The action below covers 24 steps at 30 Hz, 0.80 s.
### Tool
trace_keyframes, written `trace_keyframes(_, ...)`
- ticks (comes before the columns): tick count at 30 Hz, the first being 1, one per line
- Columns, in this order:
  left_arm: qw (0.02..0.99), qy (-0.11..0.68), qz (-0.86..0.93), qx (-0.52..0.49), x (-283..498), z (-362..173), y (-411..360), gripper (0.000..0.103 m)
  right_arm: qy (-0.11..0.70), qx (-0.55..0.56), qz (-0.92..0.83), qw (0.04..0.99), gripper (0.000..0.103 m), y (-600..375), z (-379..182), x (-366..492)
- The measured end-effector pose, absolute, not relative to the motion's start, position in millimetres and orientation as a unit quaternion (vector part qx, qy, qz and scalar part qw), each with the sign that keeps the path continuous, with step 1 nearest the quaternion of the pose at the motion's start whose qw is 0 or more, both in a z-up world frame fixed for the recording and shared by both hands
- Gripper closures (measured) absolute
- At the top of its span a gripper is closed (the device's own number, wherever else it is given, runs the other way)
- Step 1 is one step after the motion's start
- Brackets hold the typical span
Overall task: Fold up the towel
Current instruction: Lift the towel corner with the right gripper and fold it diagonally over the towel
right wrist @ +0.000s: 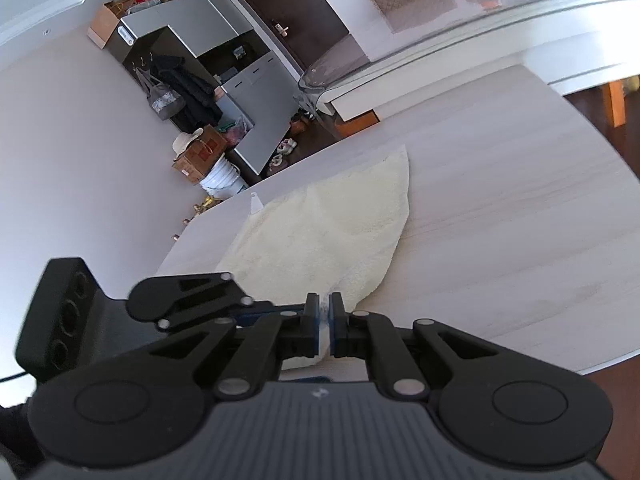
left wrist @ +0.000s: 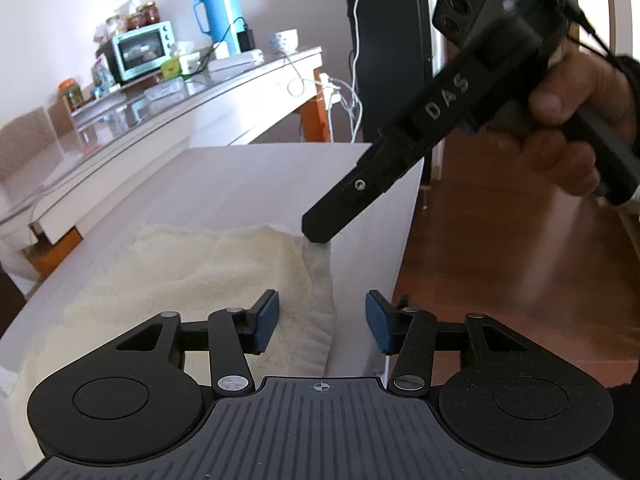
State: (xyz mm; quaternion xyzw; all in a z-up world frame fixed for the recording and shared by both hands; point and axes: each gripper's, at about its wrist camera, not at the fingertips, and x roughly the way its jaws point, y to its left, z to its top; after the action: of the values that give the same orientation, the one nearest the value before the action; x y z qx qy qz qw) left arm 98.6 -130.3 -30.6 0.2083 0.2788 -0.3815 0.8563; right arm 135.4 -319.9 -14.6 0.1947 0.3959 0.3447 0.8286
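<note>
A cream terry towel (left wrist: pixel 192 272) lies spread on the white wood-grain table (left wrist: pixel 240 176), its hem running along the table's right edge. My left gripper (left wrist: pixel 322 322) stands open astride that hem; the blue pads (left wrist: pixel 266 322) do not press on the cloth. My right gripper (left wrist: pixel 316 236), held in a person's hand (left wrist: pixel 560 120), pinches the towel's far corner. In the right wrist view the right gripper (right wrist: pixel 325 320) is shut on that corner, with the towel (right wrist: pixel 336 224) stretching away over the table (right wrist: pixel 500 200). The left gripper (right wrist: pixel 252 313) sits just to its left.
A glass-topped sideboard (left wrist: pixel 208 92) behind the table carries a mint toaster oven (left wrist: pixel 144 50) and a blue thermos (left wrist: pixel 222 10). A black cabinet (left wrist: pixel 388 52) stands beyond. Wooden floor (left wrist: pixel 500 280) drops off past the table's right edge. Boxes and a bucket (right wrist: pixel 216 172) sit by the wall.
</note>
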Motion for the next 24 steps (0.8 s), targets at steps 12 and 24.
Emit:
trace_keyframes(12,0.858,0.288,-0.386,0.176,109.3,-25.6,-118.3,0.095,0.259,-0.232,0.358,0.867,0.078,-279.1,-6.3,87.4)
trace_keyframes(24,0.856,0.291,-0.388,0.176,111.9,-24.7,-120.9,0.094,0.168,-0.485,0.377,0.771,0.095,-226.2,-38.1,59.7)
